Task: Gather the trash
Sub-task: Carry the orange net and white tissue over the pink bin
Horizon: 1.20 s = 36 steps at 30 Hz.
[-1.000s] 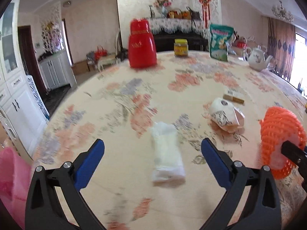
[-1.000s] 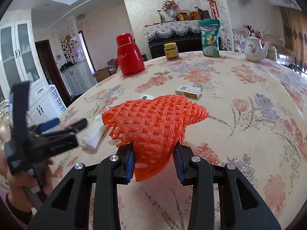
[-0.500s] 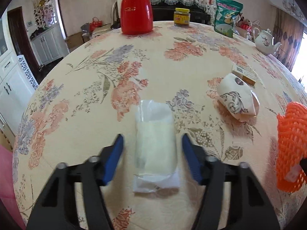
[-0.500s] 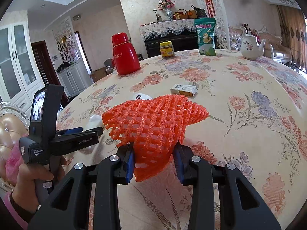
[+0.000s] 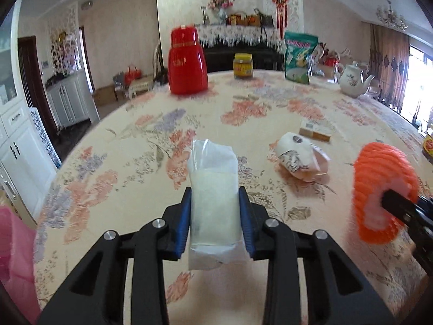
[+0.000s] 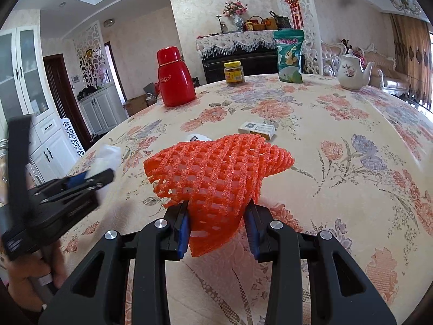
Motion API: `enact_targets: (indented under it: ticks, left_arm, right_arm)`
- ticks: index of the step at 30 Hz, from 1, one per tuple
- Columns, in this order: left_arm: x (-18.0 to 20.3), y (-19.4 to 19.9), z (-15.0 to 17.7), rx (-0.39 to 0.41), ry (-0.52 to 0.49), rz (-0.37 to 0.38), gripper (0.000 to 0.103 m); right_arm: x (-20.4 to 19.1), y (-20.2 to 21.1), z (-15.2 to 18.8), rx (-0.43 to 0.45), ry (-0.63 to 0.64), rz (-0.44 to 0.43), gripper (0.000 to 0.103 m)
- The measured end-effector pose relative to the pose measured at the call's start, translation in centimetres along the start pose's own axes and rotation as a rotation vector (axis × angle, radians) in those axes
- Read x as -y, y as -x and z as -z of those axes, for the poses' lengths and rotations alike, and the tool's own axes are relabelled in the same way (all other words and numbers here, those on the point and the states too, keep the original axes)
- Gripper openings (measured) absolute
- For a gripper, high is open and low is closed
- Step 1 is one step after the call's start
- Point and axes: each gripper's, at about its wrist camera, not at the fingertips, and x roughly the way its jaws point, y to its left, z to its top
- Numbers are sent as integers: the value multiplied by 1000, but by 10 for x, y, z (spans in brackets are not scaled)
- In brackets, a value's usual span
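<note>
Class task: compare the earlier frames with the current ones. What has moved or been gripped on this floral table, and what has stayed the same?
The left gripper moved up to the clear plastic packet; its jaws have just been closing and now clamp the packet. Unchanged: the right gripper stays shut on the orange foam net; the crumpled paper cup lies where it was.

Your left tongs (image 5: pixel 215 216) are matt black plastic with blue pads, pinching a clear, crinkled plastic wrapper (image 5: pixel 213 189). The right tongs (image 6: pixel 217 224) grip an orange foam net (image 6: pixel 216 170), rough and open-meshed. The desk (image 5: pixel 270 108) wears smooth floral cloth; the red flask (image 5: pixel 187 61) and white teapot (image 5: pixel 353 81) look glossy.
</note>
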Motion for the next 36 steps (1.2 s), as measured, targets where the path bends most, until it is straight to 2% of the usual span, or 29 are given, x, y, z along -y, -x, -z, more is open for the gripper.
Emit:
enact_targets:
  ticks: [8,18,22,28,36]
  left_arm:
    - [-7,62,15,95,14,15,32]
    - [-23,86,40,116,49,30,32]
    - [-31,99,46,138,41,20,32]
    - [-56,118,58,154,69,19,33]
    - [-83,144,78,179,87,9,33]
  right_arm:
    - [1,2,0,7,-7,4,34]
    - [-20,0,2,-12,71,40,34]
    - [-40,6,6,-35,128,10,34]
    - [-74,33,9,-14,201,-38,34]
    - [-115,44,22,-22,268,-116,34]
